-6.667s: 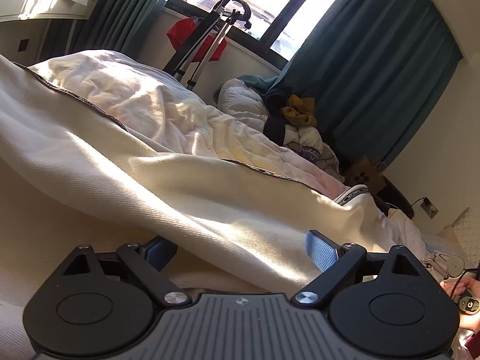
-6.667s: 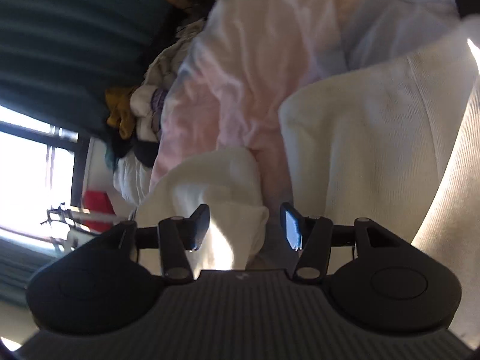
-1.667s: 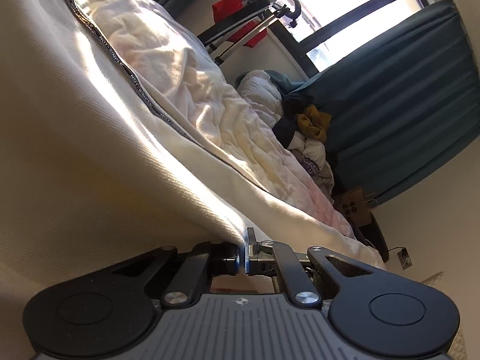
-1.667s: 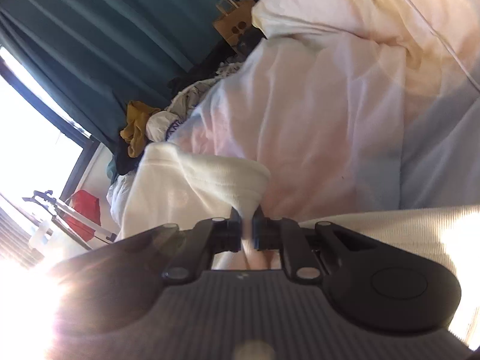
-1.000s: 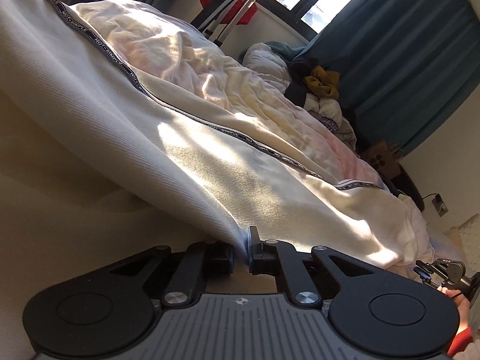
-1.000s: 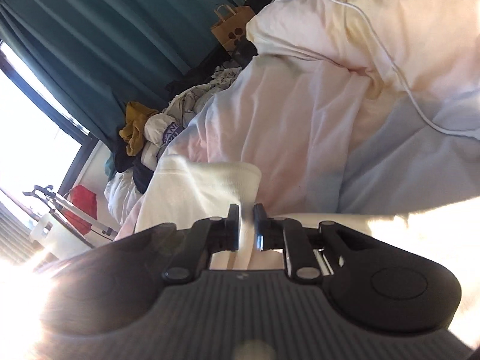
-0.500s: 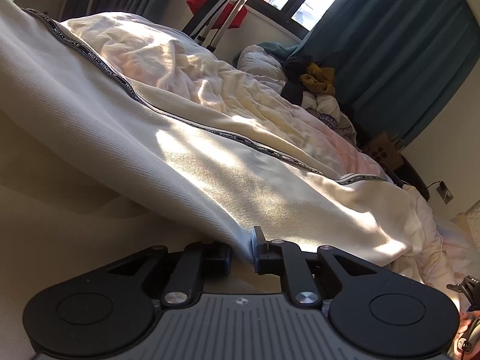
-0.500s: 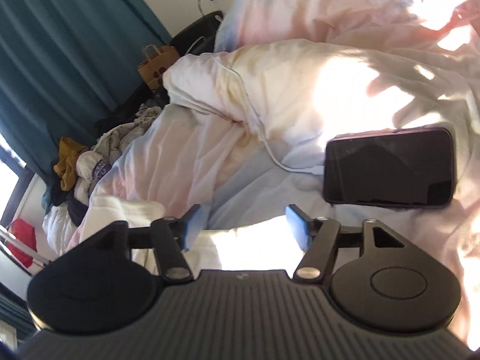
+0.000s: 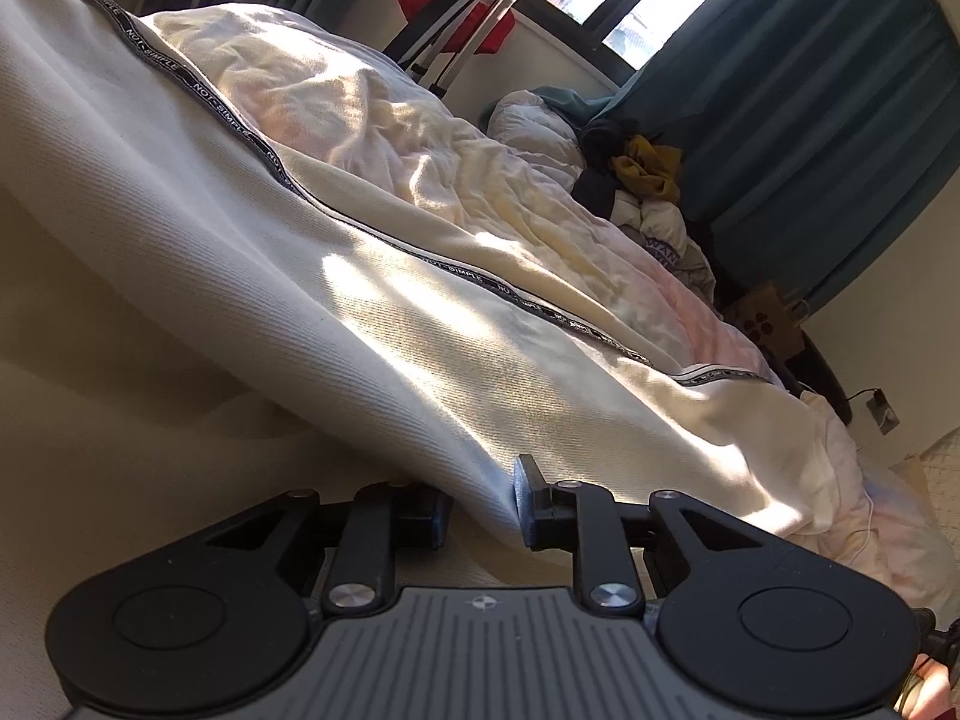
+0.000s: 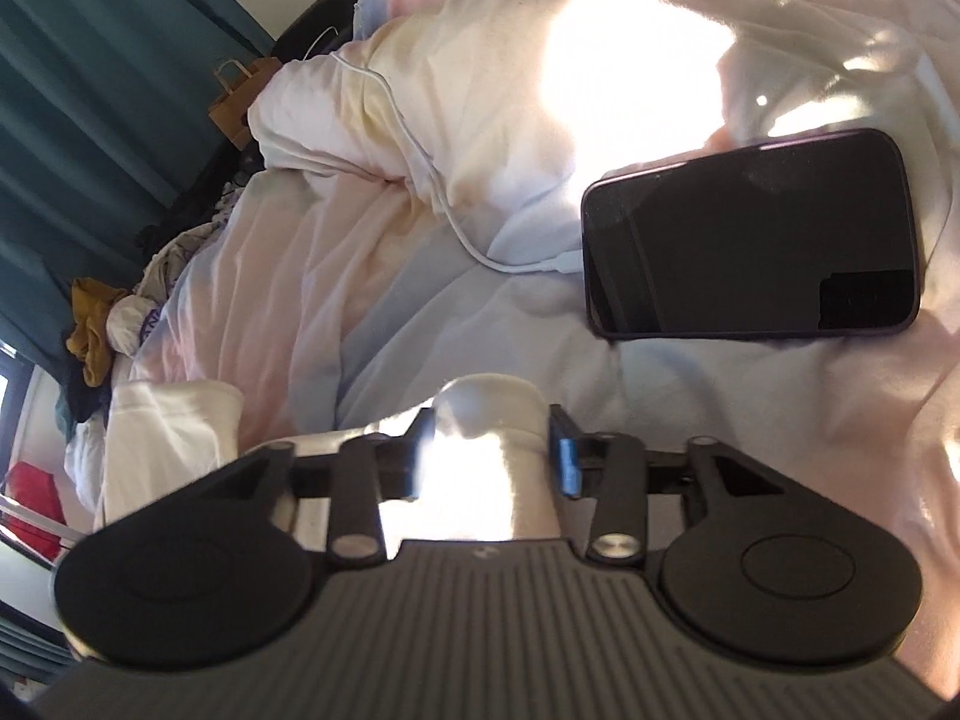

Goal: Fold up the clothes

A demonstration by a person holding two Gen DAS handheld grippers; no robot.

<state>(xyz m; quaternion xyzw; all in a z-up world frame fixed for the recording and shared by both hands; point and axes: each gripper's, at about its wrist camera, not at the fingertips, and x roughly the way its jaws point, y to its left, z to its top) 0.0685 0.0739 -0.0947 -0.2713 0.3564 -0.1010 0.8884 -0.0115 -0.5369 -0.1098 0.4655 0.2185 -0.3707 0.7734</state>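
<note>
A cream ribbed garment with a black lettered tape stripe lies across the bed in the left wrist view. My left gripper is part open, and a fold of the cream cloth sits loosely between its jaws. In the right wrist view a cream sleeve cuff lies between the jaws of my right gripper, which is open. Another cream cuff lies at the left.
A black phone on a white charging cable lies on the pale pink duvet, just beyond my right gripper. A heap of clothes, teal curtains, a brown paper bag and a metal stand are beyond the bed.
Both grippers were shut on the cream garment. The right opened half a second ago and swung toward the phone. The left jaws have now parted, and the fold rests loose between them.
</note>
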